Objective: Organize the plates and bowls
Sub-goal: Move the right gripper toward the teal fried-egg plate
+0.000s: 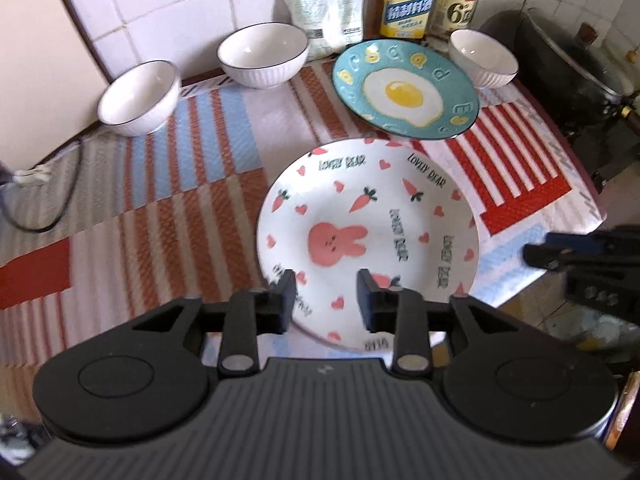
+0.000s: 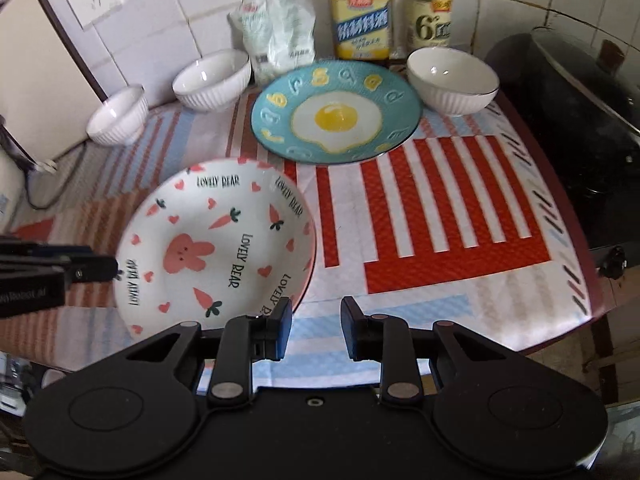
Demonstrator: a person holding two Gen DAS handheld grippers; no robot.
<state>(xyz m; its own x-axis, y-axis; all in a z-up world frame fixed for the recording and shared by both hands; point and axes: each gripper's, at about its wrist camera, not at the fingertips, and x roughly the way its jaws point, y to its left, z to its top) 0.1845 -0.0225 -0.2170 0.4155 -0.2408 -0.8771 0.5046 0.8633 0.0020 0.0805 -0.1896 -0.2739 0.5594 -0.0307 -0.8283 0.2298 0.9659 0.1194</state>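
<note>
Both jaws stand apart, gripping nothing: the left hand-held gripper (image 1: pixel 326 296) above the near rim of the glossy round rabbit plate (image 1: pixel 368 236), the right hand-held gripper (image 2: pixel 316 326) beside it over the woven striped table (image 2: pixel 440 216). Beyond lie the teal egg plate (image 2: pixel 336 116), then three ribbed white bowls (image 1: pixel 264 56), probably ceramic.

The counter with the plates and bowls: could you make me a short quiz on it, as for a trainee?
1. How many white bowls stand on the striped cloth?
2. True or false: the egg plate is stacked on the rabbit plate.
3. Which is shut on a plate? A) left gripper B) right gripper C) neither

Key: 1. three; 2. false, they lie apart; 3. C.
</note>
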